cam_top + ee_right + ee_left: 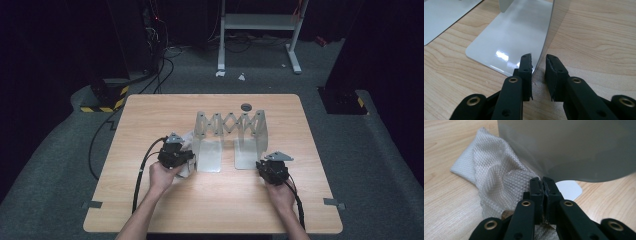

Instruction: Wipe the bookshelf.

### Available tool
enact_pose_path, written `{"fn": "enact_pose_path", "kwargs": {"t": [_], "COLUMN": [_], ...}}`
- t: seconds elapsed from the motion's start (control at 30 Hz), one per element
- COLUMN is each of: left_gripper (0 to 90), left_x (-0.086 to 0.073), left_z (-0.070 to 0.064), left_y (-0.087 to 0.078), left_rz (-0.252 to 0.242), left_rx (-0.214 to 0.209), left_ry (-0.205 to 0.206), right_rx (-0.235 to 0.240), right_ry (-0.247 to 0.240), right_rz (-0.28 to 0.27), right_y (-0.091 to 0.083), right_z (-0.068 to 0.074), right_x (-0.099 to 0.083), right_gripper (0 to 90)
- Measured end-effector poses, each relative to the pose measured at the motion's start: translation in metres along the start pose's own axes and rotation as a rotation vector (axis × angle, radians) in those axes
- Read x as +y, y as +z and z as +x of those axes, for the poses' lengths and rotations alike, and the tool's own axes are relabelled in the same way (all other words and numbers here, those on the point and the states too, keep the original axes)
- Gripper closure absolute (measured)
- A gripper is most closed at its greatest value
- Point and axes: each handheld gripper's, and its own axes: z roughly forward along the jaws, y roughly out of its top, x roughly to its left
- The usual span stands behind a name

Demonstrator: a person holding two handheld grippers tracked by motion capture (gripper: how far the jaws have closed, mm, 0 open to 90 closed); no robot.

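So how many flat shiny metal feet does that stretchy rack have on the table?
2. The left foot lies beside the white cloth pinched by the left gripper. The right foot lies by the right gripper.

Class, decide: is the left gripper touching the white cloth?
Touching. The left gripper view shows the left gripper with its jaws closed together on a fold of the white cloth, beside the metal rack.

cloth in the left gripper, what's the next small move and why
Probably drag the cloth along the rack's left panel in a short wipe. The left gripper is shut on the cloth, which already lies against that panel, and the right gripper stands open astride the right panel's edge, placed to steady the rack.
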Motion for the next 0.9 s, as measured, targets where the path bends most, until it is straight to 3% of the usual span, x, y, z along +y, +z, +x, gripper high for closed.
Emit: {"fn": "enact_pose_path", "kwargs": {"t": [0.3, 0.9], "left_gripper": [86.6, 86.6], "left_x": [0.015, 0.039], "left_z": [-0.006, -0.02], "left_y": [-0.018, -0.064], "left_rz": [-0.054, -0.202], "left_rx": [0.001, -0.02], "left_ry": [0.021, 0.025], "right_rx": [-0.001, 0.007], "right_ry": [-0.004, -0.004], "right_rz": [-0.001, 0.0], "right_y": [0.0, 0.0], "right_z": [0.0, 0.0], "right_x": [0.0, 0.0], "right_gripper": [75.9, 75.8]}}
